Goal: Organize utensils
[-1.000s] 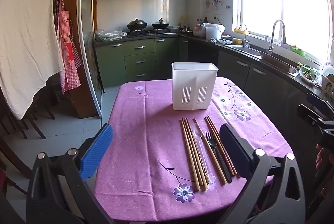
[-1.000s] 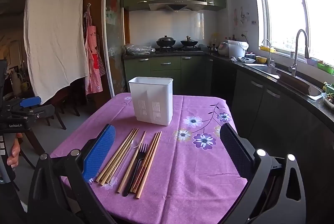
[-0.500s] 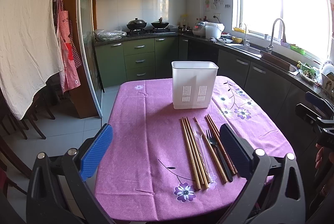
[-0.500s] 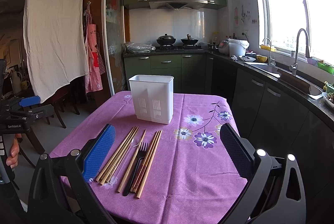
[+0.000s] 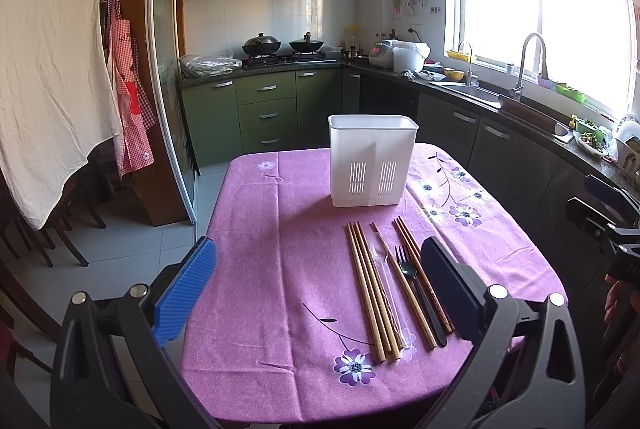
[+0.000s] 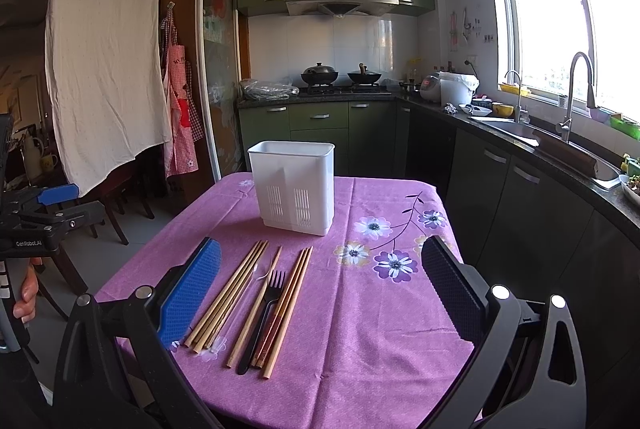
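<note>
The white utensil holder (image 5: pixel 373 160) stood upright on the purple flowered tablecloth (image 5: pixel 280 269), toward the far end of the table; its top was open and two slotted vent panels faced the cameras. Nearer the cameras than the holder, the utensils lay flat in a row, roughly parallel, their tips pointing toward it: a bundle of wooden chopsticks (image 5: pixel 370 289), a clear plastic spoon (image 5: pixel 380 261), a black fork (image 5: pixel 416 287), and a second, darker set of chopsticks (image 5: pixel 412 249) beyond the fork; none touched the holder. The left gripper (image 5: pixel 320 289) hovered above the near table edge, short of the holder, its jaws spread wide and grasping nothing; the right gripper (image 6: pixel 320 289) was likewise held before the holder, jaws released and empty, the utensil row lying just inside its blue finger (image 6: pixel 192 293). Behind the holder ran green kitchen cabinets (image 6: pixel 320 125).
</note>
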`<action>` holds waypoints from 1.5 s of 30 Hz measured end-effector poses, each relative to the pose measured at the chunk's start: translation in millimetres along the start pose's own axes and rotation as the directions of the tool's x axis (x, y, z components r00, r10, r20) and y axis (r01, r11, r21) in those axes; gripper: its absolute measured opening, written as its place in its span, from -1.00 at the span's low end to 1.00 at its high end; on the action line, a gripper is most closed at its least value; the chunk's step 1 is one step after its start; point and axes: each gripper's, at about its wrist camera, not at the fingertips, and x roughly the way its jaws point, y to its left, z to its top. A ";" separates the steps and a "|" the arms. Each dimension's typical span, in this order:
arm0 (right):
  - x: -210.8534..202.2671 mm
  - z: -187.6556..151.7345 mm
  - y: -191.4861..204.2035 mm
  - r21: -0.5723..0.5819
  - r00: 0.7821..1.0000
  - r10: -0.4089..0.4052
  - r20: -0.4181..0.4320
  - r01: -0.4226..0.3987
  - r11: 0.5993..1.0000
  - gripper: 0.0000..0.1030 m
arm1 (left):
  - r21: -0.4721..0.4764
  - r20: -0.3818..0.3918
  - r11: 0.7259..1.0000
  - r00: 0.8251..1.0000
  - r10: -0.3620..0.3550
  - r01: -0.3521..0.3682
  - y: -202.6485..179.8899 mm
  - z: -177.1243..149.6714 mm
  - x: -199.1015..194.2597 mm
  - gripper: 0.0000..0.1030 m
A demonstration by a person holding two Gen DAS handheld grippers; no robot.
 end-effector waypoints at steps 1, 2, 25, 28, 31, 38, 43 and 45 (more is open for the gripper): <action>0.1 -0.2 -0.1 0.001 1.000 0.000 0.000 0.000 1.000 0.92 | 0.000 0.000 1.000 1.000 0.000 0.000 -0.1 0.1 -0.2 0.89; -0.3 0.3 -0.5 0.002 1.000 0.001 0.001 -0.001 1.000 0.92 | 0.000 -0.001 1.000 1.000 0.000 0.000 0.0 0.1 -0.1 0.89; 5.6 -5.7 0.8 0.004 1.000 0.002 -0.006 -0.002 1.000 0.92 | 0.003 -0.004 1.000 1.000 0.001 -0.001 -0.4 0.5 0.2 0.89; 5.7 -5.5 0.7 0.003 1.000 0.001 -0.007 -0.001 1.000 0.92 | 0.002 -0.005 1.000 1.000 0.001 -0.001 -0.5 0.5 0.3 0.89; 8.6 -11.6 -0.5 0.006 1.000 0.002 -0.010 -0.002 1.000 0.92 | 0.005 -0.008 1.000 1.000 0.001 -0.001 -2.9 -3.7 2.3 0.89; 9.9 -11.8 -2.8 0.007 1.000 0.003 -0.018 -0.003 1.000 0.92 | 0.009 -0.012 1.000 1.000 0.004 -0.004 -5.9 -17.2 4.7 0.89; 9.5 -11.8 -2.5 0.009 1.000 0.001 -0.017 -0.001 1.000 0.92 | 0.009 -0.013 1.000 1.000 0.004 -0.004 -6.0 -16.7 4.8 0.89; 8.9 -12.4 -2.1 0.010 1.000 0.000 -0.019 0.000 1.000 0.92 | 0.009 -0.013 1.000 1.000 0.004 -0.004 -6.7 -17.7 4.7 0.89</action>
